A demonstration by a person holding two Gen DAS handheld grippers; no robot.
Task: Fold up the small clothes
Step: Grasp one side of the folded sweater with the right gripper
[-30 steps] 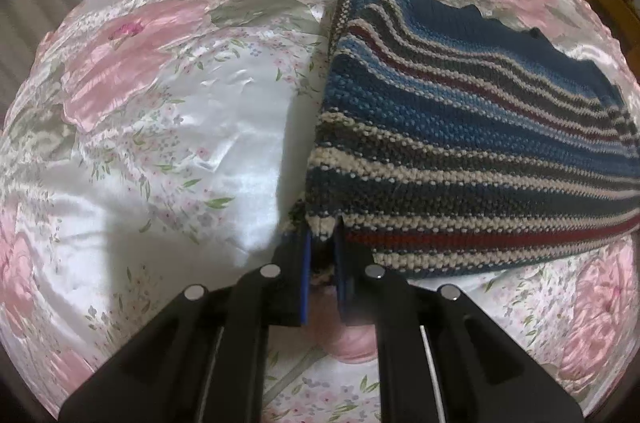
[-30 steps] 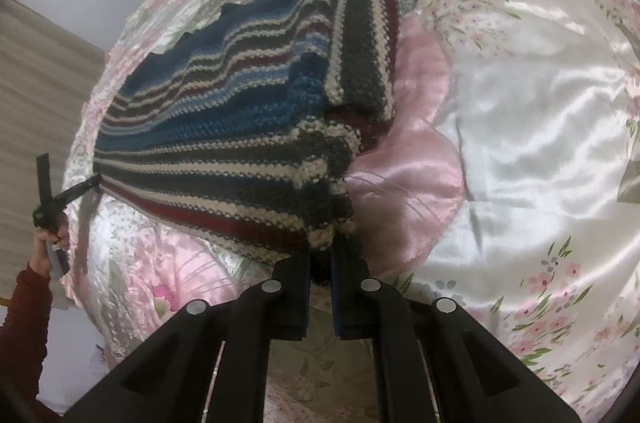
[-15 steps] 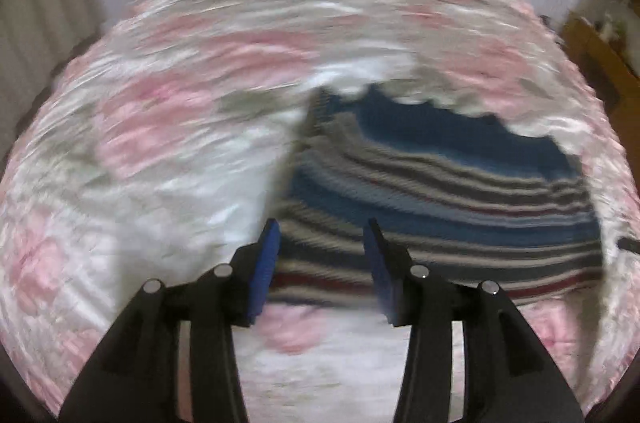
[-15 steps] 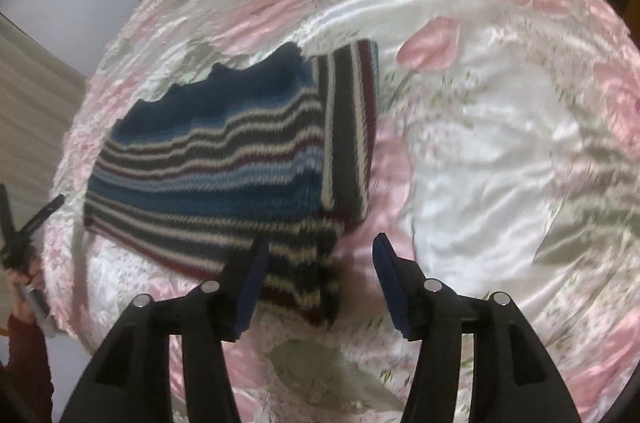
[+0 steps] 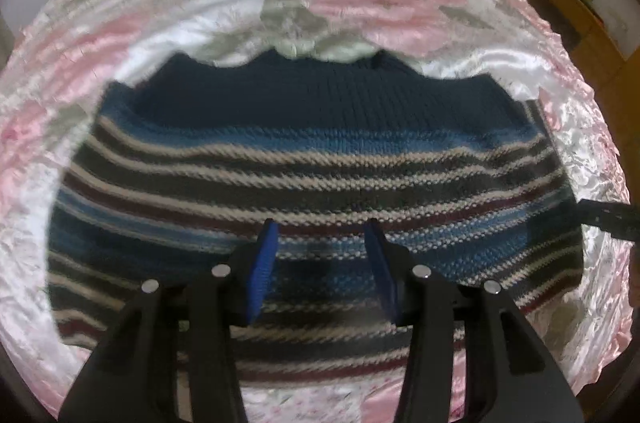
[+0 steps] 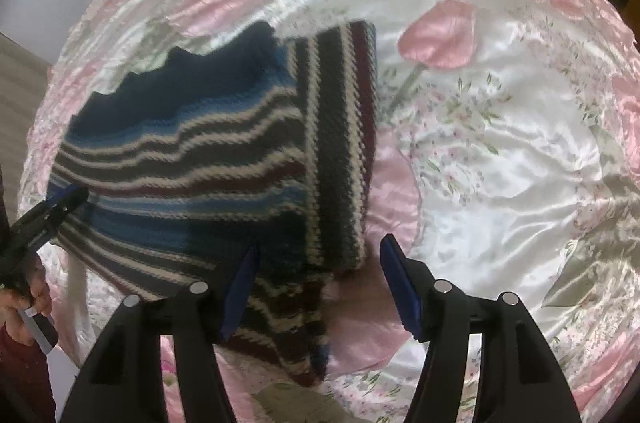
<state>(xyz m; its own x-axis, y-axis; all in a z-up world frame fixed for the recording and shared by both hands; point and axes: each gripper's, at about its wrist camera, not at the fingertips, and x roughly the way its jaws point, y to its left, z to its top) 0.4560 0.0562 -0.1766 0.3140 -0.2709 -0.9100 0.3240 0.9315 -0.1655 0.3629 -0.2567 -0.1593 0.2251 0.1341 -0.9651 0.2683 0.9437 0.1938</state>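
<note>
Sweater (image 5: 312, 159) lies folded mid-frame, left gripper (image 5: 320, 255) and right gripper (image 6: 320, 275) both spread, empty; slick satin bedspread (image 6: 500, 163) could let folds slide.

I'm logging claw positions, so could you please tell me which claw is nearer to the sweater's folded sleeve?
Right. The right claw hangs open just beside the folded sleeve at the sweater's edge; the left claw is open over the sweater's body, with no sleeve in its view.
</note>
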